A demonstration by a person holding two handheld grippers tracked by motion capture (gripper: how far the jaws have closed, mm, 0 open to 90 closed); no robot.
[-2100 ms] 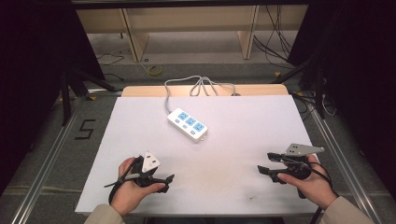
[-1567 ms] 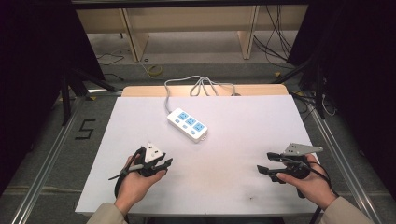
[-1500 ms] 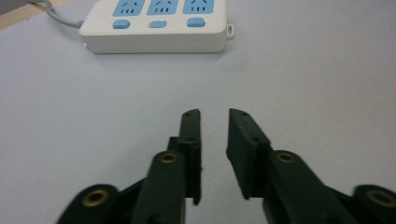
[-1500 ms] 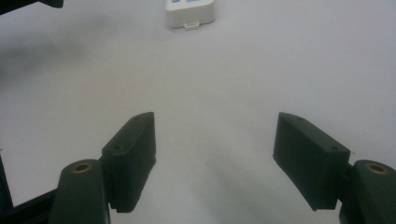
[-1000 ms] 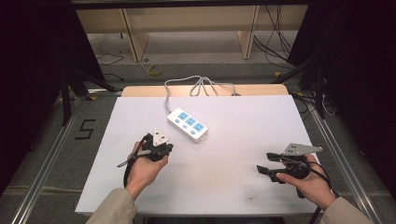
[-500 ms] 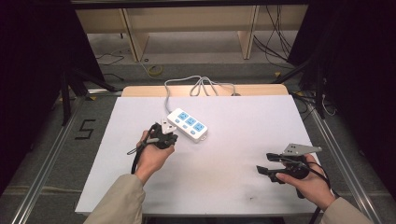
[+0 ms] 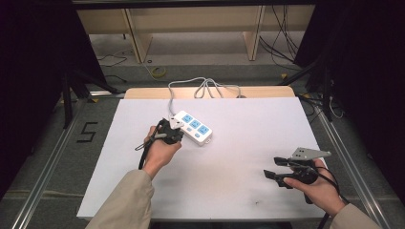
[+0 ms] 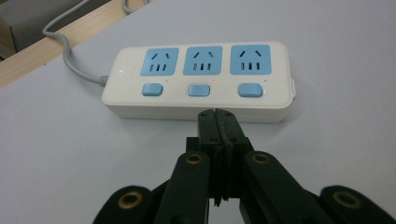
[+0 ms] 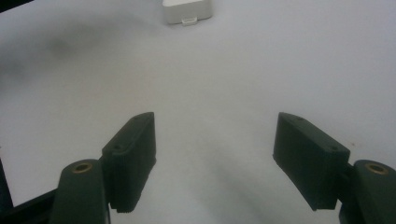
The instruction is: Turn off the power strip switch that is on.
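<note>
Closed, empty left gripper [image 8: 215,112] is aimed at the power strip [image 8: 201,79] middle switch button [image 8: 199,90]; a press is judged next. Right gripper [image 9: 215,158] is held wide open, empty.

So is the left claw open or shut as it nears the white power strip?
Shut: the left claw has its black jaws pressed together, nothing between, just short of the white three-socket power strip.

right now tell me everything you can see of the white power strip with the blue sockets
The white plastic power strip with blue sockets lies flat on the white table, toward its far middle. It is a rounded block with three blue sockets in a row, a blue button below each, and a grey cable running off the far edge. The shut left gripper points at its long side by the middle button, with no visible contact.
</note>
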